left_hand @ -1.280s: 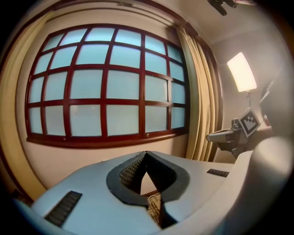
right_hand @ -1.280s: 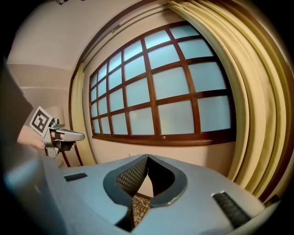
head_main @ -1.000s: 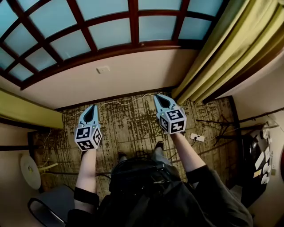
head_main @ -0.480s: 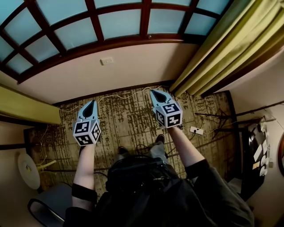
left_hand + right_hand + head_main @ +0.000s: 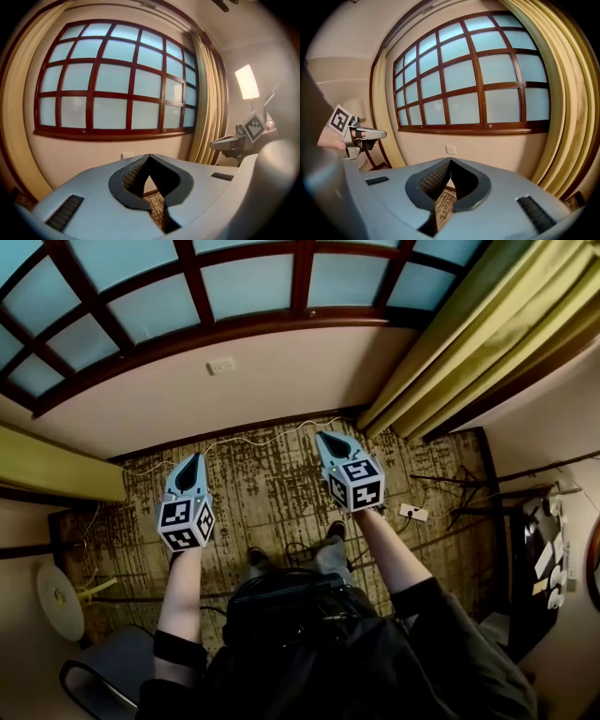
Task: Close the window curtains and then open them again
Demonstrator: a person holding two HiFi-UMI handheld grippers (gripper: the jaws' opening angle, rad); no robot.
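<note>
A wide window (image 5: 216,287) with red-brown bars fills the wall ahead, uncovered. Yellow-green curtains are gathered at both sides: the right curtain (image 5: 469,343) hangs bunched at the upper right, the left curtain (image 5: 52,474) at the left edge. My left gripper (image 5: 192,460) is shut and empty, held over the carpet, well apart from the left curtain. My right gripper (image 5: 328,439) is shut and empty too, a short way left of the right curtain's foot. In the left gripper view the window (image 5: 112,79) and right curtain (image 5: 208,103) show; the right gripper view shows the right curtain (image 5: 569,117).
A patterned carpet (image 5: 272,493) covers the floor below the window wall, with a white cable (image 5: 253,439) along the skirting and a wall socket (image 5: 221,365). A power strip (image 5: 413,512) and dark stands lie at the right. A round white fan (image 5: 61,601) sits at lower left.
Both grippers have drifted a little down and back from the window wall, still shut; the view has shifted slightly so the window sits higher in the picture.
</note>
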